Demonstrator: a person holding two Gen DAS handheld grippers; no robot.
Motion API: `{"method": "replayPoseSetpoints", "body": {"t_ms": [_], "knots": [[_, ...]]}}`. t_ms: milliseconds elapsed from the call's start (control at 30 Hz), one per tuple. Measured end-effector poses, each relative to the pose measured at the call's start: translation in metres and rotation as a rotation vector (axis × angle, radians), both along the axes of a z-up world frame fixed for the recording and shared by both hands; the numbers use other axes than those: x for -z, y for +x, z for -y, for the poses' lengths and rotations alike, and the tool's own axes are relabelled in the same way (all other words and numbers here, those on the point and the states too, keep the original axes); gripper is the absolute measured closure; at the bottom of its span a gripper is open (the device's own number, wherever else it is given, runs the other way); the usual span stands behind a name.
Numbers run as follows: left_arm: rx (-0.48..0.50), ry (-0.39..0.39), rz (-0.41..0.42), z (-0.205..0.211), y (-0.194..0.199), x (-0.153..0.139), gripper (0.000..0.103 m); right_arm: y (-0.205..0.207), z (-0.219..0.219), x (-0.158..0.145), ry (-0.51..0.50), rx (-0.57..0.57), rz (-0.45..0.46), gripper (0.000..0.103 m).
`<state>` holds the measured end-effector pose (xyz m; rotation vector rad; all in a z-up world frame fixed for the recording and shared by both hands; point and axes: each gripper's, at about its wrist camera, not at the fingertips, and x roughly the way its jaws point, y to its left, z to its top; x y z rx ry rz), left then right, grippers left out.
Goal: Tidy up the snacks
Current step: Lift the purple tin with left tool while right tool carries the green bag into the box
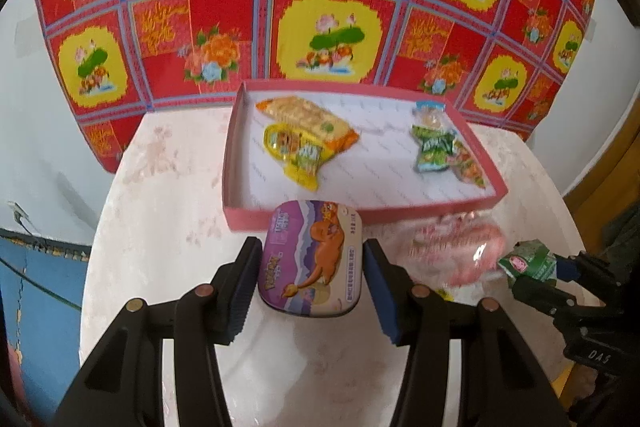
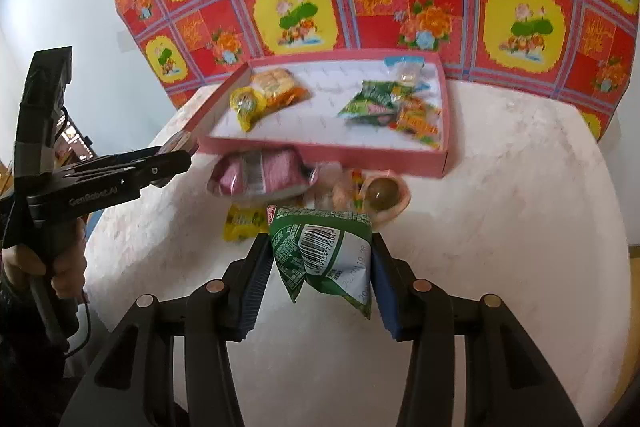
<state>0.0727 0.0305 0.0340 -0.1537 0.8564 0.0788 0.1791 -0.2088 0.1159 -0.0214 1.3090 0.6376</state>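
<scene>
Left tongs (image 1: pixel 310 277) are clamped on a purple dinosaur tin (image 1: pixel 311 259), hanging just in front of the pink tray (image 1: pixel 236 131). Right tongs (image 2: pixel 320 279) pinch a green snack packet (image 2: pixel 324 251) above the bench (image 2: pixel 500 207), near the loose snacks (image 2: pixel 260 175).

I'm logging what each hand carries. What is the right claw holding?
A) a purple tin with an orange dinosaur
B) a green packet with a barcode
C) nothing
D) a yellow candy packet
B: the right claw is pinching the green packet, whose barcode faces the camera.
</scene>
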Motion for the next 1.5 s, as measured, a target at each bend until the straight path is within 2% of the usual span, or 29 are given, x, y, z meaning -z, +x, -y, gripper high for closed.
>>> {"method": "replayPoseSetpoints", "body": {"t_ms": [500,833,1133,1267,1500], "knots": [[-0.02,-0.003,-0.01,-0.007,0.029,-0.003,0.049,0.046,0.001,-0.007,0.006,0.03,0.05,0.054],[-0.029,0.014,-0.019,-0.01,0.048,0.001,0.049,0.073,-0.004,0.011,0.009,0.043,0.028,0.054],[-0.028,0.022,-0.063,-0.01,0.062,0.017,0.049,0.086,-0.01,0.029,0.005,0.041,-0.002,0.054],[-0.035,0.019,-0.075,-0.012,0.066,0.021,0.052,0.091,-0.013,0.036,0.003,0.042,-0.013,0.054],[-0.03,0.034,-0.061,-0.013,0.074,0.022,0.052,0.099,-0.018,0.049,0.003,0.045,-0.034,0.054]]}}
